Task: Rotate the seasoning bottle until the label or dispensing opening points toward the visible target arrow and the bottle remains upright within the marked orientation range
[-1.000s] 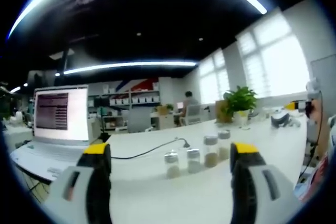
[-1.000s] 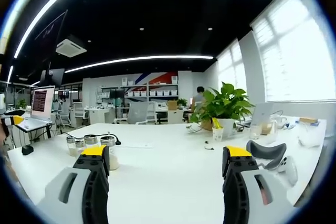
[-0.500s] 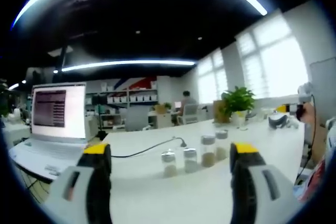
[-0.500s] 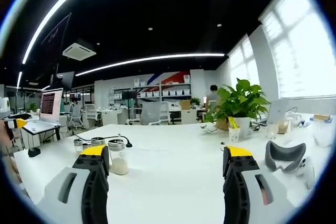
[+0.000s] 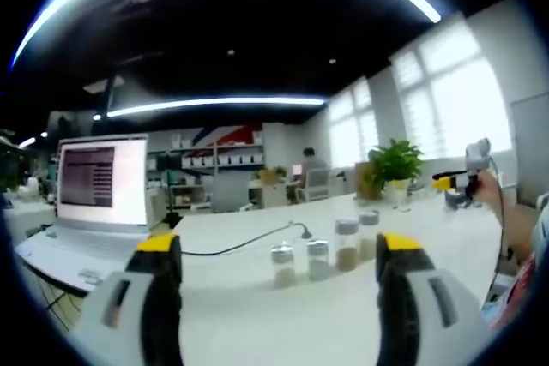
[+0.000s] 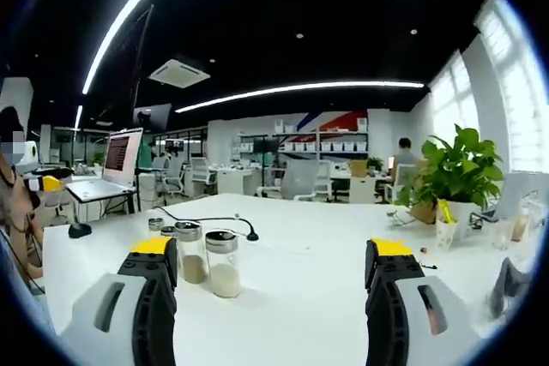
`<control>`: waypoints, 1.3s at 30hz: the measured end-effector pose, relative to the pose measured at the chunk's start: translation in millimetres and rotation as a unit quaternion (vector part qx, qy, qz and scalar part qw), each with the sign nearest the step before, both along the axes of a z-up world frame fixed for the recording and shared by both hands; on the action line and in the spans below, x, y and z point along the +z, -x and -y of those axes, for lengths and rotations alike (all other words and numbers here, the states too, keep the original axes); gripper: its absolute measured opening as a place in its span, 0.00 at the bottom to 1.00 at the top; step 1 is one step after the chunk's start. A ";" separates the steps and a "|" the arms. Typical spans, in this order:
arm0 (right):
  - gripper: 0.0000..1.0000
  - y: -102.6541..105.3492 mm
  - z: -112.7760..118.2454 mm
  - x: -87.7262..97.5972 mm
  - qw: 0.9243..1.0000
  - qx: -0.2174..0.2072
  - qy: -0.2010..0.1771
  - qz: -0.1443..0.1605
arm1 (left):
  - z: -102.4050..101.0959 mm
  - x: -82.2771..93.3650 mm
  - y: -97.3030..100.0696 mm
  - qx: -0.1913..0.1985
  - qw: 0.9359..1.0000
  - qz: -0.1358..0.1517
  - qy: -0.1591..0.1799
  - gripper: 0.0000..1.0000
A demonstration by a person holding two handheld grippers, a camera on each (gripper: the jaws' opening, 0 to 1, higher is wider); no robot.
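Standing in a short row on the white bench (image 5: 257, 315): four seasoning bottles (image 5: 319, 256) with metal caps, counted in the left gripper view, the two nearer ones shorter and the two farther ones taller. Holding a layer of granules in each: brownish in the taller bottle (image 5: 346, 246), paler in the others. Appearing again in the right gripper view, with the front bottle (image 6: 224, 263) carrying a whitish fill and the one behind it (image 6: 190, 252) a brown fill, two more caps peeking out behind those. Lying near the row, a single black cable (image 5: 240, 248) curving across the bench toward one open laptop (image 5: 94, 203) at the bench's far left. Sitting farther along, one potted plant (image 6: 455, 179). Working at a desk in the far background, one person (image 6: 403, 160). Hovering above the bench, the left tool (image 5: 279, 255) with jaws spread wide, nothing between them, the bottles beyond the yellow tips. Hanging likewise, the right tool (image 6: 270, 259), jaws apart and empty, the front bottle just inside its left jaw and farther off. Showing at the right of the left gripper view, a hand holding the other tool.
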State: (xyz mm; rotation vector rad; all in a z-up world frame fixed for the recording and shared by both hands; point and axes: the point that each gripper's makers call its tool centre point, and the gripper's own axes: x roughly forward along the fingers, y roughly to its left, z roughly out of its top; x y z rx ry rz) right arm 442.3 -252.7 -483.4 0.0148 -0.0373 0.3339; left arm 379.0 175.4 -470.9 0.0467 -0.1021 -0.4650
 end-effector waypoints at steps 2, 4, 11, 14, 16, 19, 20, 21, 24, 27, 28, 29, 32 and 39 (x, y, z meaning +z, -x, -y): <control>0.95 -10.2 -1.5 1.8 1.000 0.011 -0.006 0.013 | 0.6 -0.4 0.4 0.000 1.000 0.000 0.000 1.00; 0.97 -18.5 -4.9 6.0 0.999 0.029 -0.026 0.030 | 1.5 -1.0 0.5 -0.001 1.000 -0.001 0.000 0.99; 0.99 -61.9 -19.8 -20.8 0.996 0.091 -0.014 -0.001 | 1.3 -1.4 -2.8 -0.004 1.000 -0.002 0.002 0.99; 0.99 -76.0 -39.5 -41.1 0.990 0.143 -0.003 -0.018 | 0.6 -1.4 -4.6 -0.007 1.000 -0.003 0.004 0.99; 0.99 -76.8 -62.0 -49.6 0.977 0.213 0.017 -0.008 | 0.3 -2.5 -5.6 -0.007 1.000 -0.005 0.004 0.99; 0.99 -79.1 -82.3 -51.9 0.967 0.256 0.015 0.015 | -2.3 -2.8 -7.6 -0.005 1.000 -0.007 0.005 0.99; 0.99 -83.6 -86.4 -52.2 0.966 0.258 0.007 0.013 | -3.2 -2.5 -8.0 -0.006 1.000 -0.007 0.006 0.99; 0.99 -87.1 -91.6 -53.2 0.964 0.264 0.006 0.012 | -3.1 -2.4 -8.0 -0.007 1.000 -0.008 0.007 0.99; 0.99 -104.4 -99.0 -69.6 0.963 0.268 0.030 -0.015 | -2.1 -1.4 -6.3 -0.012 1.000 -0.006 0.006 0.99; 0.97 -114.7 -103.2 -85.0 0.959 0.277 0.054 -0.027 | -3.7 -0.4 -3.8 -0.002 1.000 -0.002 -0.002 0.99; 0.95 -117.8 -103.9 -86.5 0.959 0.280 0.041 -0.026 | -5.4 0.8 -3.9 0.001 1.000 -0.001 0.005 0.99; 0.93 -117.6 -108.3 -88.5 0.955 0.293 0.022 -0.036 | -7.4 1.6 -4.5 0.002 1.000 -0.001 0.010 0.99; 0.93 -122.2 -114.6 -92.9 0.952 0.303 0.038 -0.037 | -10.8 2.5 -6.3 0.002 1.000 -0.002 0.016 0.99; 0.84 -127.0 -131.8 -110.0 0.941 0.334 0.030 -0.049 | -10.3 3.9 -3.4 0.002 1.000 -0.001 0.021 0.98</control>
